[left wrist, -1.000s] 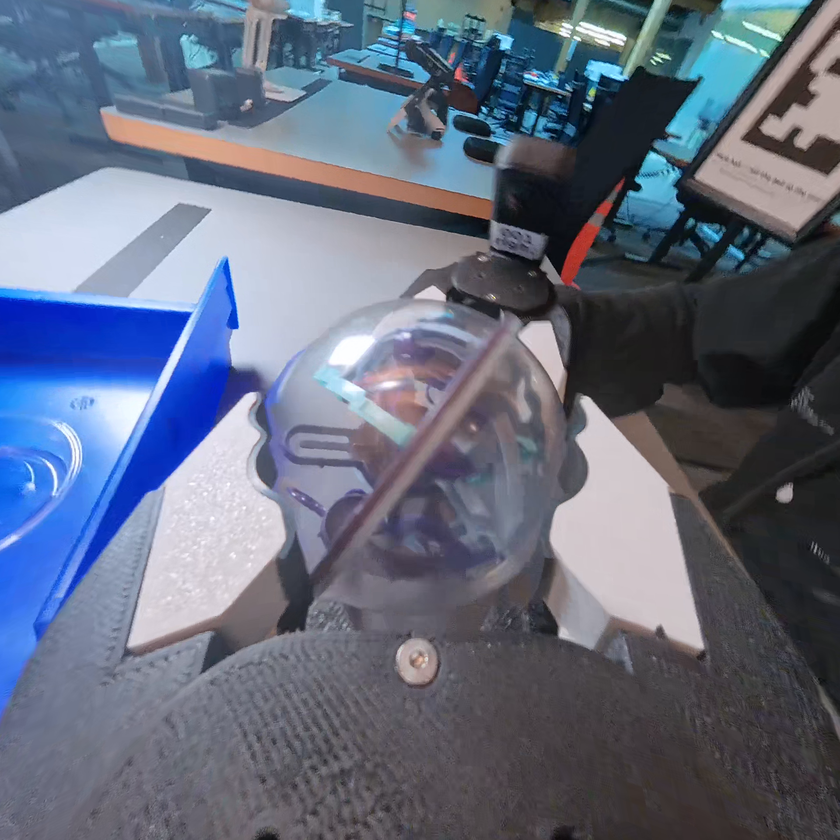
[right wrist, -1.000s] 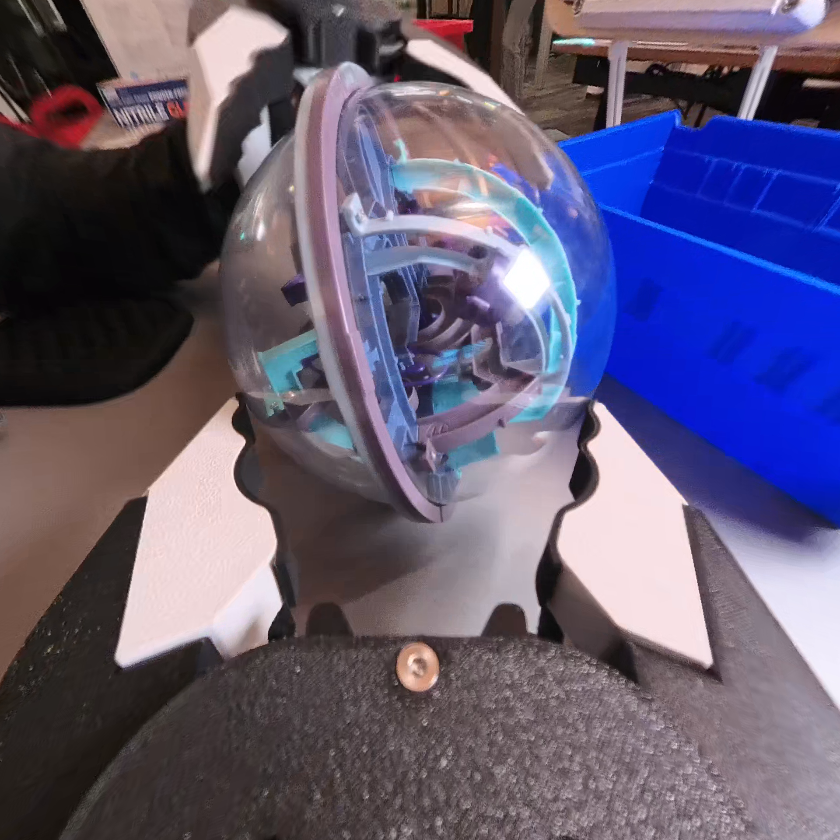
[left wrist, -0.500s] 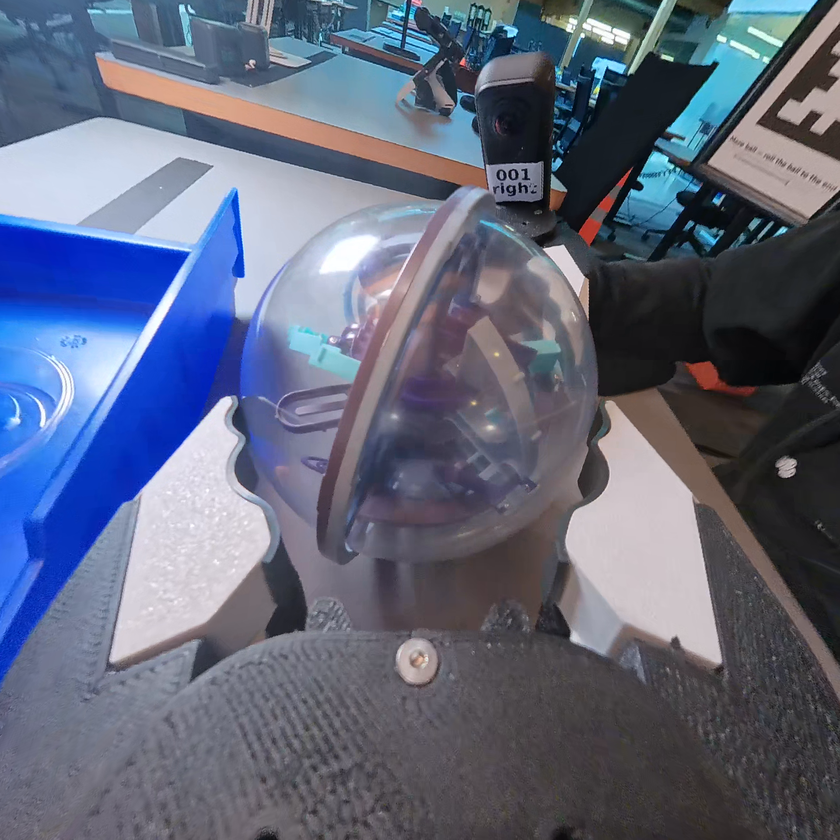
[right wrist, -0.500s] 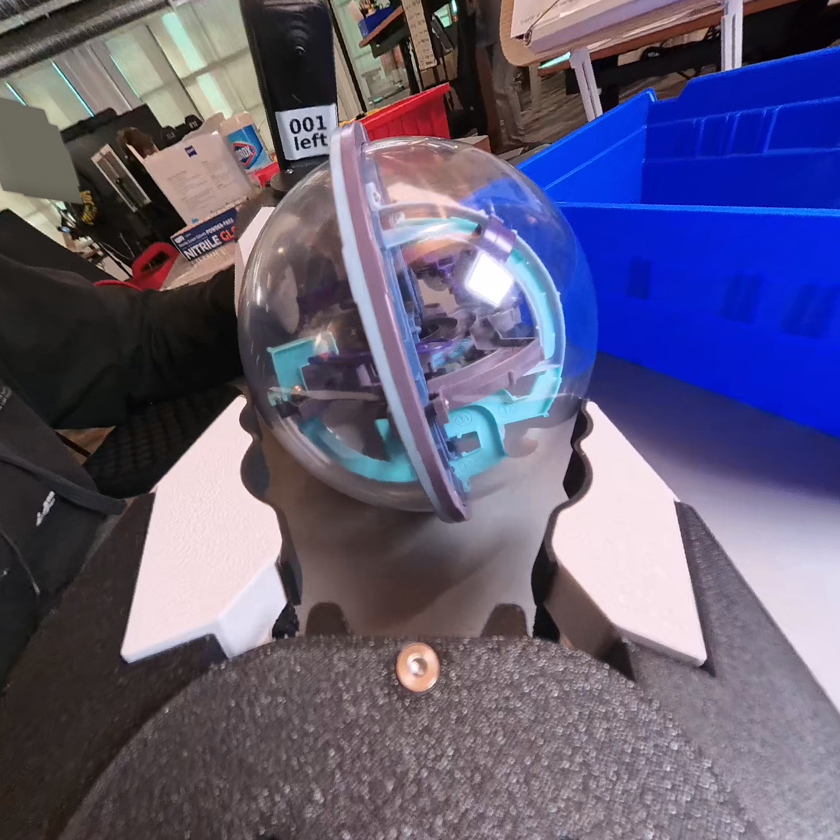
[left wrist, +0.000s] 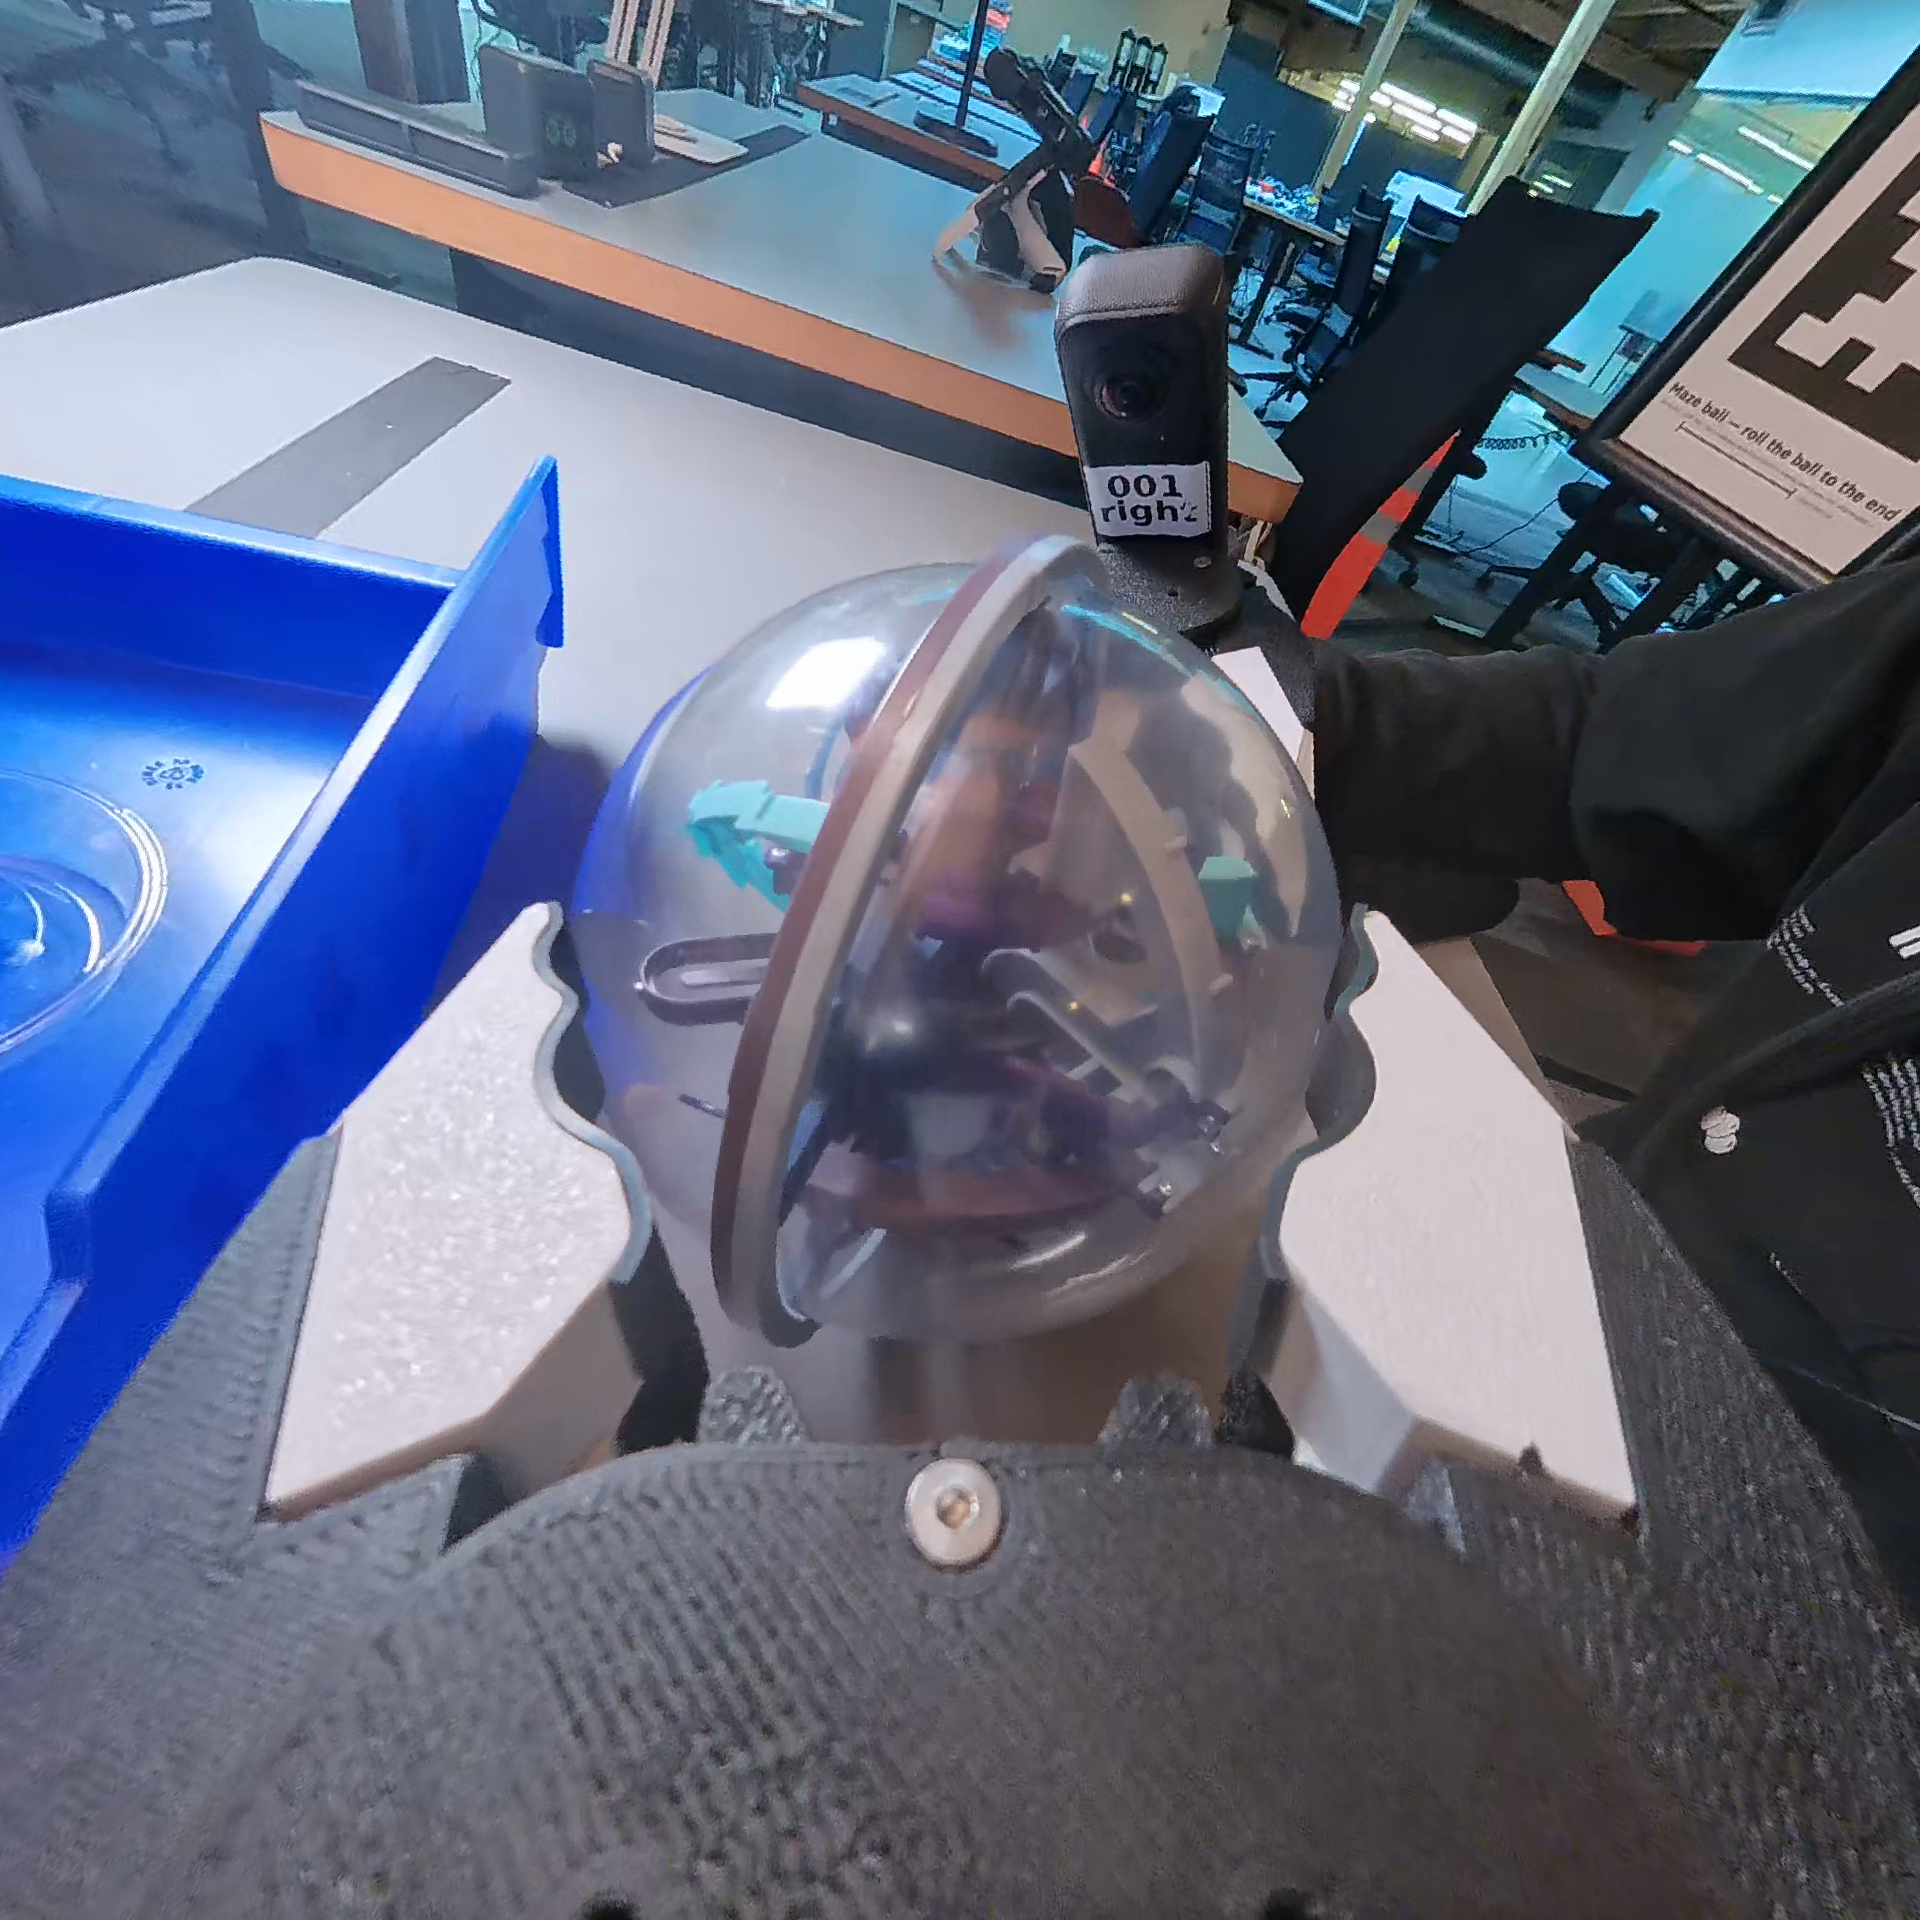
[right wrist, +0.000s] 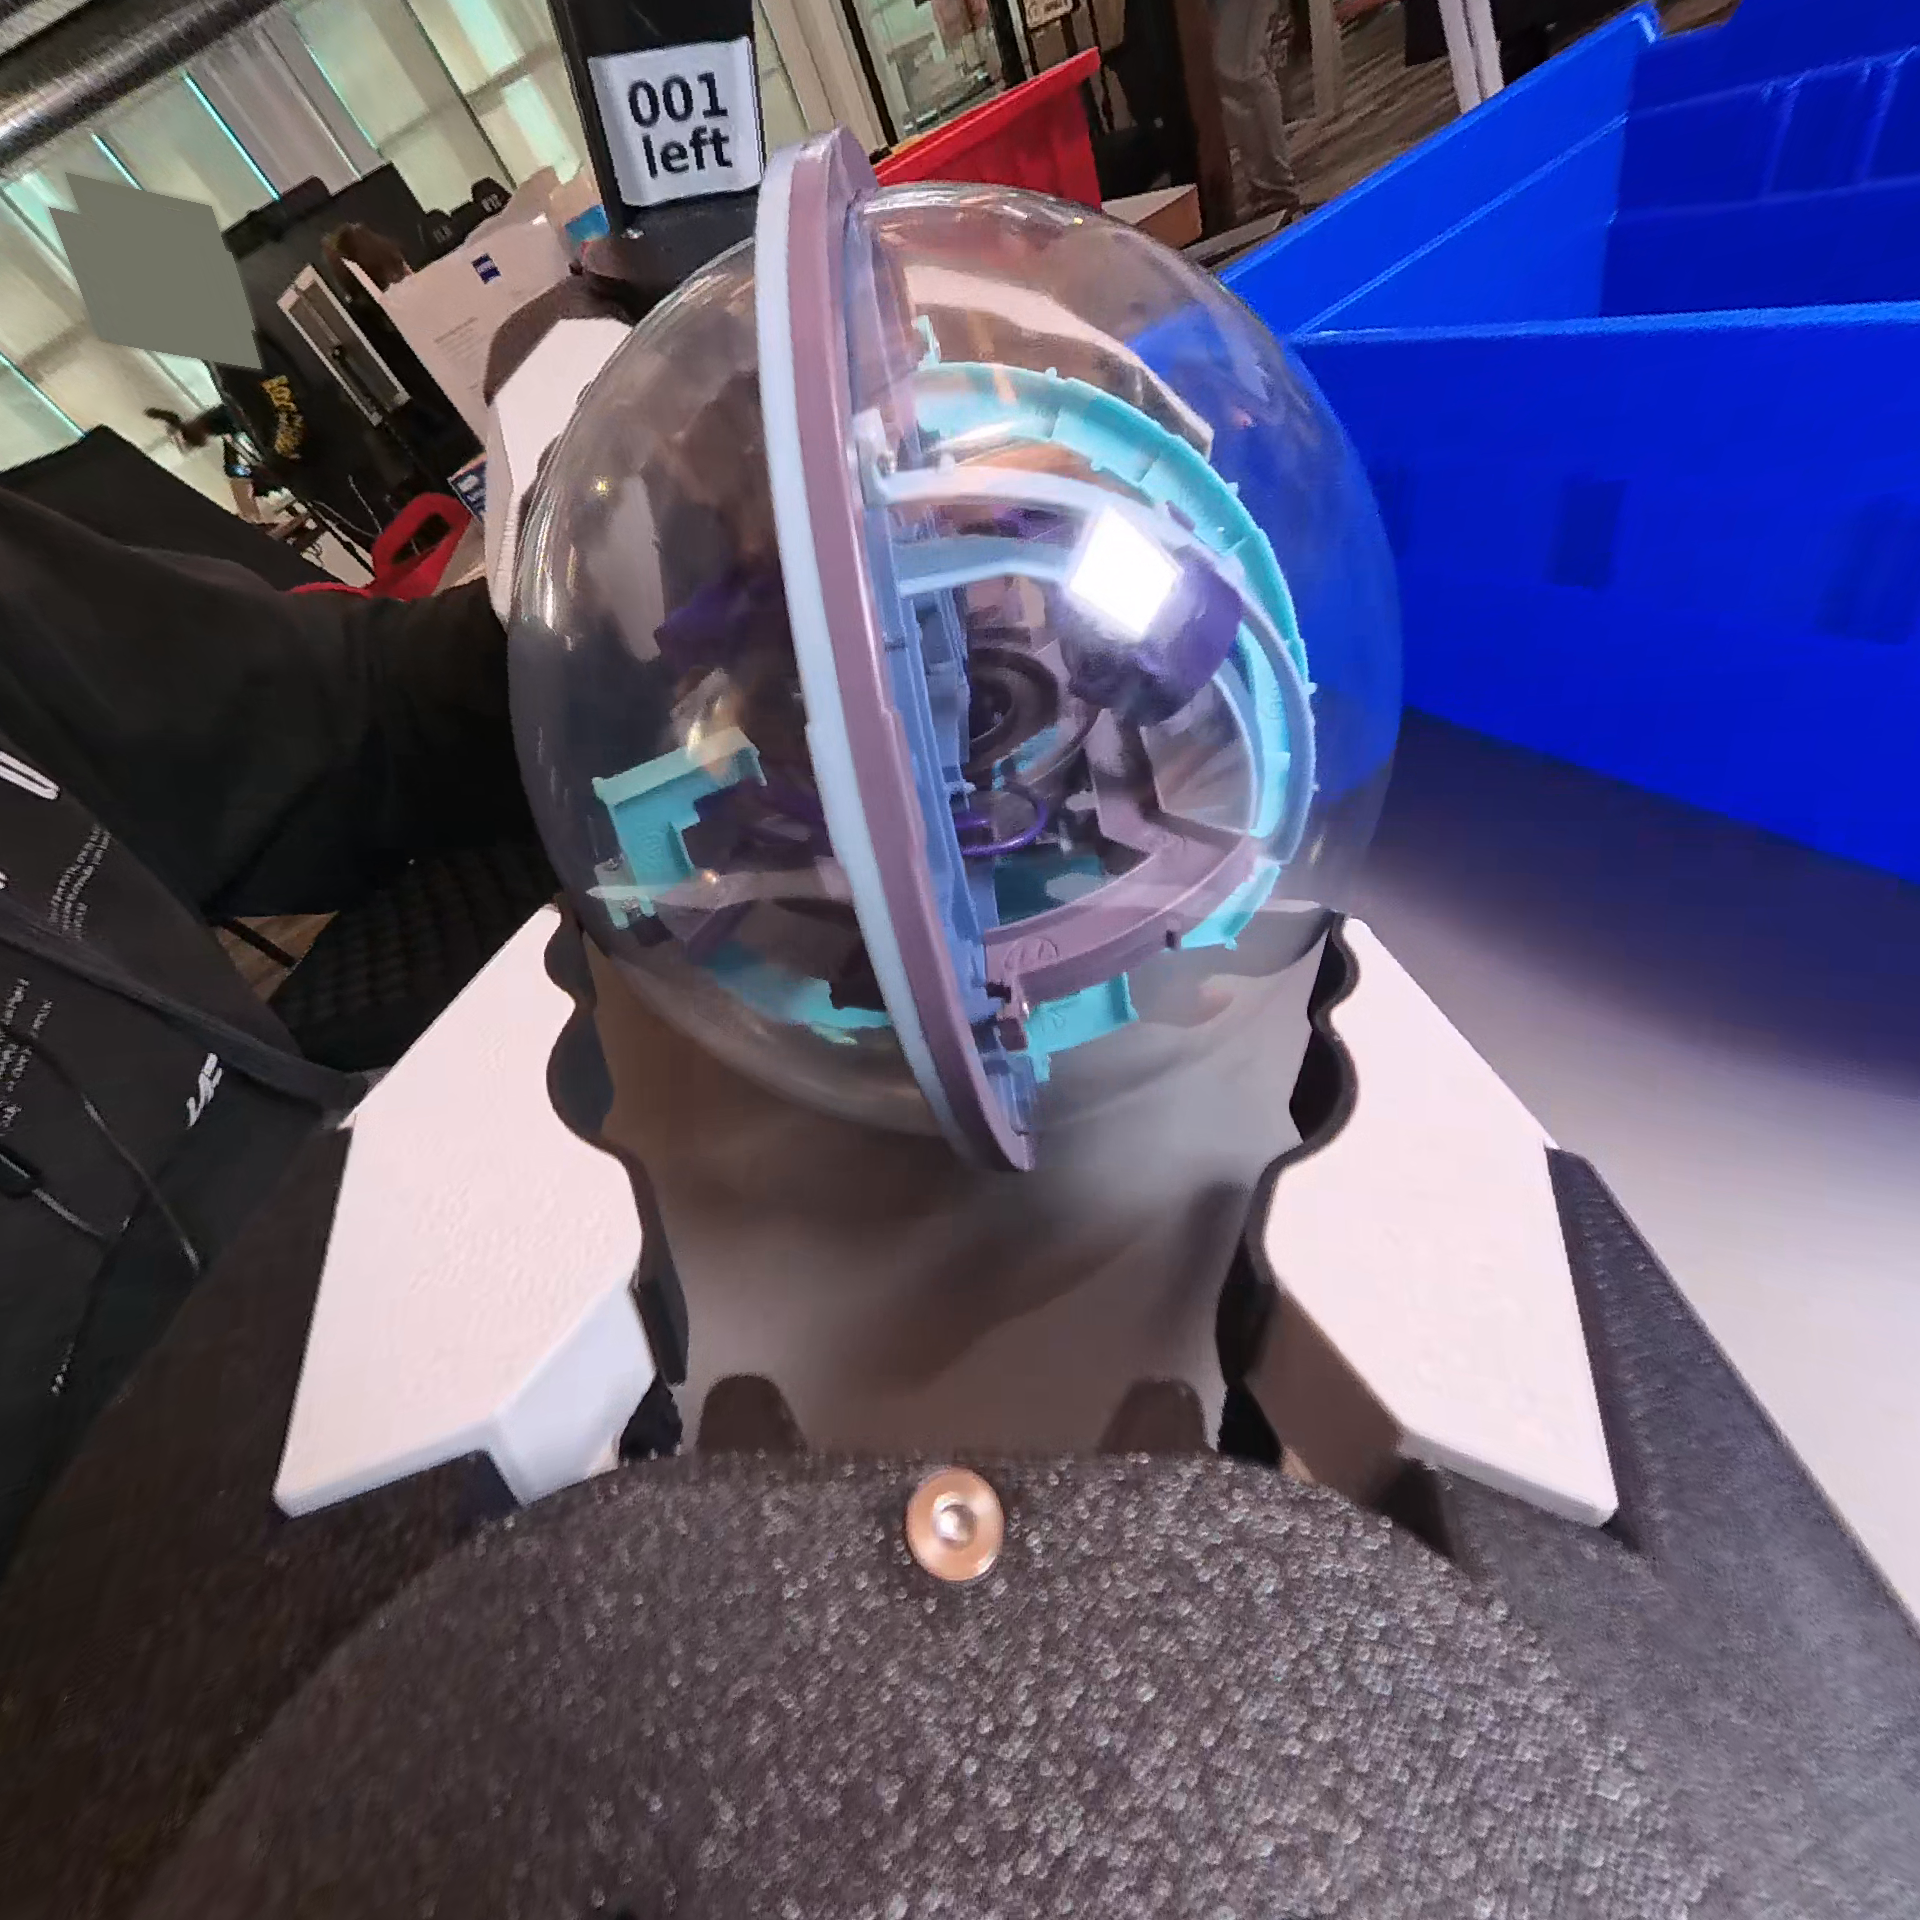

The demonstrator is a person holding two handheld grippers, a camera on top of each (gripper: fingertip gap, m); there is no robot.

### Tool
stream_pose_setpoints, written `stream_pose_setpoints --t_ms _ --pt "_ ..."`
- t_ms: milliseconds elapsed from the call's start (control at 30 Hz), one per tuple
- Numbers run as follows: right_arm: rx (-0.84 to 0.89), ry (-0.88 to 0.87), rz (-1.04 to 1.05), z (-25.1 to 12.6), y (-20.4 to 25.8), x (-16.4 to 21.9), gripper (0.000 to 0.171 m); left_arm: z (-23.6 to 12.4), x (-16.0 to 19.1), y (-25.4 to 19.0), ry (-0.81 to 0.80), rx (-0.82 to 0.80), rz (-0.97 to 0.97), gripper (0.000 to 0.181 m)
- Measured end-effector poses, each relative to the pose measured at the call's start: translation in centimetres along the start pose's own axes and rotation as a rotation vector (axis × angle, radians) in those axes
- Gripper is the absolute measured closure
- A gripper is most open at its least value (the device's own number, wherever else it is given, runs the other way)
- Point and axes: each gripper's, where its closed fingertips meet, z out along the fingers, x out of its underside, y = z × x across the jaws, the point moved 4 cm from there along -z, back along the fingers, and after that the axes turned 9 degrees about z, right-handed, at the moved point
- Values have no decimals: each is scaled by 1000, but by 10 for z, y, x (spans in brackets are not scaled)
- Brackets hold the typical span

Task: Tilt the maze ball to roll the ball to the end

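Note:
The maze ball [left wrist: 997,935] is a clear sphere with a mauve seam ring and teal, purple and grey tracks inside. It is held above the table between both grippers, which face each other. My left gripper [left wrist: 951,935] is shut on it, white fingers [left wrist: 436,1195] pressing its left and right sides. My right gripper [right wrist: 951,935] is shut on it from the opposite side; the ball [right wrist: 1091,675] fills that view. The seam ring runs steeply, leaning slightly. I cannot pick out the small ball inside. The right gripper's camera [left wrist: 1143,384] shows behind the sphere.
A blue bin [left wrist: 312,831] stands close beside the ball, with a clear plastic dish [left wrist: 62,914] inside; it also shows in the right wrist view [right wrist: 1662,520]. The grey table [left wrist: 727,499] lies below. A person's black sleeve [left wrist: 1662,779] and a marker sign [left wrist: 1818,260] are nearby.
Both grippers have turned the ball together: the seam ring swung from a strong diagonal to nearly upright, and the inner tracks rotated. Both grips have held.

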Motion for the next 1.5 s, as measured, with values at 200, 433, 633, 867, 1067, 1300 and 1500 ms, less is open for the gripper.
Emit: stream_pose_setpoints --t_ms 200,433,633,867,1067,1300,1500 --pt "-23 36 12 2 5 4 37 -2 -1 -6 -30 -9 -17 44" --pt "-33 11 82 1 6 -1 38 -6 7 0 -70 26 -169 44" --pt "-42 92 25 6 9 11 38 -3 -3 -9 -34 -14 -80 46" --pt "36 61 -109 1 10 4 39 -3 -9 -8 -36 -62 -58 55" --pt "191 -38 -434 -7 18 -15 34 4 -12 3 -20 -59 -123 57" --pt "317 -5 -598 -1 13 -9 33 20 -16 6 -6 -44 -81 48" --pt "126 7 -311 -3 8 -2 34 15 13 -12 16 46 261 26"
